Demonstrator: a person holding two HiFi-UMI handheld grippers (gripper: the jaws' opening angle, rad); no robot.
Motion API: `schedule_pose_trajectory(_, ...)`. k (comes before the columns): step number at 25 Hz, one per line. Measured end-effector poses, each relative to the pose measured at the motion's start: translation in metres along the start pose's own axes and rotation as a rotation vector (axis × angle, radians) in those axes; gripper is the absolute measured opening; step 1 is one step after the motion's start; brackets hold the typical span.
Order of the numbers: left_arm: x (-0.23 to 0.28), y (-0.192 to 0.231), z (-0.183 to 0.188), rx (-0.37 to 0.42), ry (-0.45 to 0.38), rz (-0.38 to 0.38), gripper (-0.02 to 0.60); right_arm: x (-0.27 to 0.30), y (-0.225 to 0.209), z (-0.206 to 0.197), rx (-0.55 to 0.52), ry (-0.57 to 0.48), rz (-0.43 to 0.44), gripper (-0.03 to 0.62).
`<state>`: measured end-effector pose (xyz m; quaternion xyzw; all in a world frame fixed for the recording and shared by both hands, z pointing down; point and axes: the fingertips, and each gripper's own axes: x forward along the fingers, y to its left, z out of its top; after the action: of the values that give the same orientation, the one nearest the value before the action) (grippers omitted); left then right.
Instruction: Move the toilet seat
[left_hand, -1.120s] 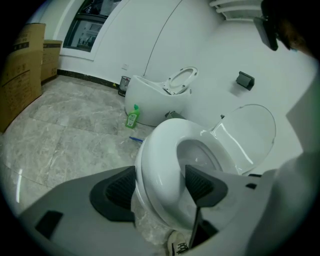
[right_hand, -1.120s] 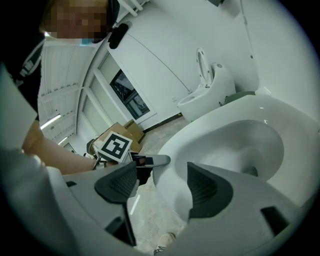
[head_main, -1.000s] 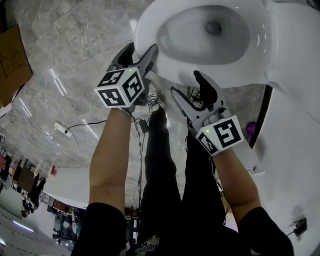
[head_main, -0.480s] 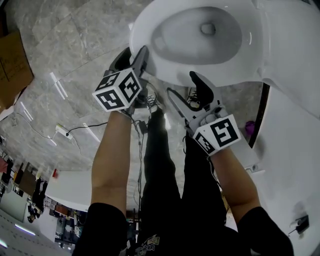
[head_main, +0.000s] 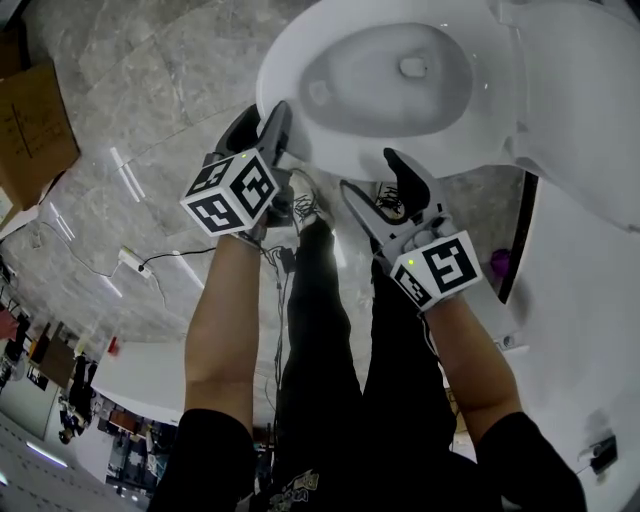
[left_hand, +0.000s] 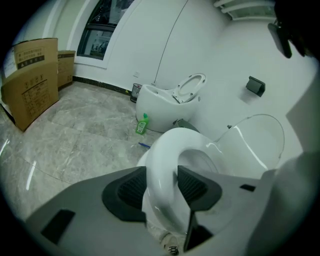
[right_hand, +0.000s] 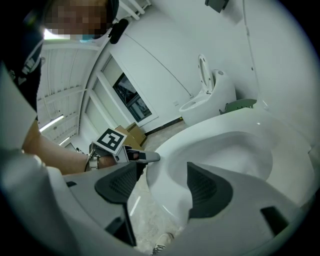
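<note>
One grip only: the toilet seat (left_hand: 161, 155) is clamped by the left gripper (head_main: 265, 120), jaws just closed further. The right gripper (right_hand: 162, 186) is held wide, so a slip is risked.

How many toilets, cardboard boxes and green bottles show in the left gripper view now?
Toilets: 2, one near, one far
Cardboard boxes: 2
Green bottles: 1
Total: 5

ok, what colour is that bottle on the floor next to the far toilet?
Green. The bottle shows best in the left gripper view.
</note>
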<state>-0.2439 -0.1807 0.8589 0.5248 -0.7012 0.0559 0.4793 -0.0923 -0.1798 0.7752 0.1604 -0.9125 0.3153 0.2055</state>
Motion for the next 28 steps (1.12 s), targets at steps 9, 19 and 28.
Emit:
schedule_pose_trajectory(9, -0.049, -0.039, 0.037, 0.038, -0.078, -0.037, 0.166, -0.017, 0.015, 0.033, -0.064, -0.039, 0.019, 0.324)
schedule_pose_trajectory(19, -0.104, -0.107, 0.082, 0.129, -0.190, -0.140, 0.156, -0.054, 0.046, 0.062, -0.137, -0.082, 0.007, 0.322)
schedule_pose_trajectory(28, -0.135, -0.173, 0.109, 0.189, -0.238, -0.240, 0.163, -0.087, 0.053, 0.096, -0.207, -0.122, -0.048, 0.316)
